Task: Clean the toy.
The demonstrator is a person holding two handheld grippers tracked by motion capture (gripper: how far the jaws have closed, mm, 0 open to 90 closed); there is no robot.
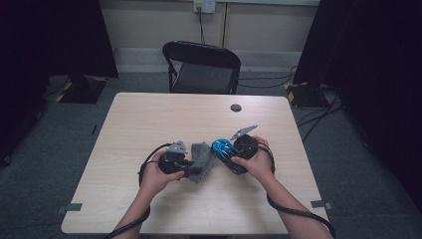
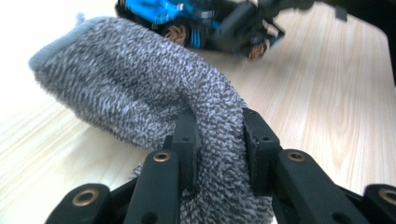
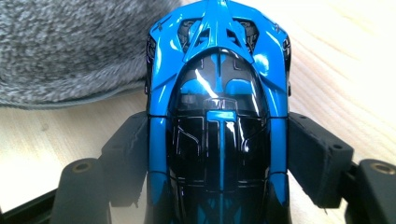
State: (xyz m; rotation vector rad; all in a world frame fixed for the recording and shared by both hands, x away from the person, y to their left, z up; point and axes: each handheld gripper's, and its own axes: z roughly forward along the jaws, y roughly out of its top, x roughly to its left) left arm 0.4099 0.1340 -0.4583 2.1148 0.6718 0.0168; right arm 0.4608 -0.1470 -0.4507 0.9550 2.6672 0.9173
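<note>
Pale wood-grain table across the middle of the high view, small dark round cap near its far edge. Black folding chair behind, top centre. Grey carpet floor all round. Cream wall above, socket with cable. Black drapes in both upper corners

- The wooden table carries the work near its middle.
- The left gripper grips a grey sock.
- The right gripper, just right of it, clamps a blue toy car.
- The car's far end touches the sock.
- A black folding chair stands beyond the table's far edge.
</note>
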